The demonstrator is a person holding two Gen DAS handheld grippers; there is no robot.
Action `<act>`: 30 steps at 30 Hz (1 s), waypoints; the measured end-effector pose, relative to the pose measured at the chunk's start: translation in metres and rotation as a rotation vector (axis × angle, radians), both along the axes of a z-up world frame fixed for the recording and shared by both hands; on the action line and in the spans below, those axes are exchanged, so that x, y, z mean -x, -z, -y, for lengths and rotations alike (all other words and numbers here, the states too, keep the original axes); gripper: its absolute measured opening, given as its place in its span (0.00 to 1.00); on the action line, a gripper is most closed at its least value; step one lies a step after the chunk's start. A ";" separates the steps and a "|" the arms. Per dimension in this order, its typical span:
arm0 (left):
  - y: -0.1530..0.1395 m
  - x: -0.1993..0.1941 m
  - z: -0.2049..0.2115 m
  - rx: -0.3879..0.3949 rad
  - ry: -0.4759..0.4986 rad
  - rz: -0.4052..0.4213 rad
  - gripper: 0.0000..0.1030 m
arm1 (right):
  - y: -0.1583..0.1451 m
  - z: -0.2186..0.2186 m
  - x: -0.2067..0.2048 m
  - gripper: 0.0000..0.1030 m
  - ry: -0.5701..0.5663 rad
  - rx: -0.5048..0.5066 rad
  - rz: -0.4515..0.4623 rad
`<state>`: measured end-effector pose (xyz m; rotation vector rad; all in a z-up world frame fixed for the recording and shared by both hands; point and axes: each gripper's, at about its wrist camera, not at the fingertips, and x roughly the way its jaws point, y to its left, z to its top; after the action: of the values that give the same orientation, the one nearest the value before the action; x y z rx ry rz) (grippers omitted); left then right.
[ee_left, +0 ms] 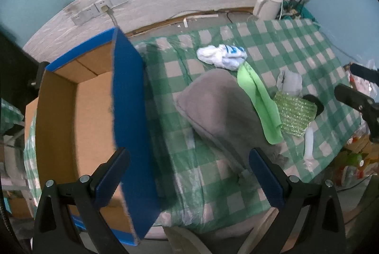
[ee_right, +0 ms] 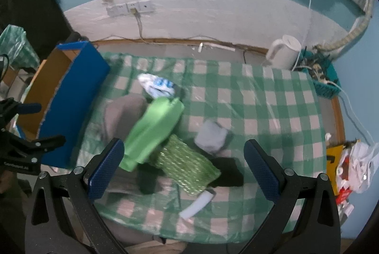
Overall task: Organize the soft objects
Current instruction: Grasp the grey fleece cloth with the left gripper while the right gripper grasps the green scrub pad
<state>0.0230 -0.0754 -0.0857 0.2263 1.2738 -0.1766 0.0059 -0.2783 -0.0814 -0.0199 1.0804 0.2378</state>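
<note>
Soft things lie on a green checked table [ee_left: 213, 173] [ee_right: 272, 102]: a grey cloth [ee_left: 220, 107] [ee_right: 120, 116], a light green cloth [ee_left: 260, 102] [ee_right: 151, 133], a white and blue sock [ee_left: 222, 55] [ee_right: 158, 86], a shiny green bubble wrap piece [ee_left: 293, 114] [ee_right: 187, 168], a pale grey sock bundle [ee_left: 291, 81] [ee_right: 213, 135] and a black item [ee_left: 315, 102] [ee_right: 227, 173]. My left gripper [ee_left: 189, 178] is open and empty above the table beside the box. My right gripper [ee_right: 182, 173] is open and empty above the bubble wrap.
An open cardboard box [ee_left: 78, 112] [ee_right: 61, 102] with blue outer walls stands at the table's left end. A white kettle [ee_left: 267, 5] [ee_right: 284, 52] stands at the back right. A wall socket strip [ee_left: 101, 7] [ee_right: 130, 7] is behind. Plastic bags [ee_right: 355, 166] lie off the right edge.
</note>
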 end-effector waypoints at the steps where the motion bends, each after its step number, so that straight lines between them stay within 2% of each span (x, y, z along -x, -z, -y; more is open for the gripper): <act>1: 0.004 0.000 0.005 -0.004 0.004 -0.007 0.99 | 0.005 0.005 -0.001 0.98 0.002 0.003 -0.007; 11: 0.034 0.001 0.049 -0.007 -0.009 -0.062 0.99 | 0.055 0.025 -0.011 0.94 -0.033 0.077 -0.086; 18: 0.067 -0.004 0.071 -0.090 -0.020 -0.084 0.99 | 0.070 0.050 -0.015 0.93 0.014 0.085 -0.110; 24: 0.090 -0.005 0.082 -0.167 -0.001 -0.098 0.99 | 0.084 0.061 -0.015 0.93 0.037 0.096 -0.140; 30: 0.102 -0.006 0.069 -0.161 -0.021 -0.131 1.00 | 0.089 0.057 -0.013 0.93 0.017 0.099 -0.142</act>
<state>0.0288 -0.1445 -0.1880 0.3436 1.4216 -0.0718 0.0190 -0.3355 -0.1707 -0.0840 1.2326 0.1724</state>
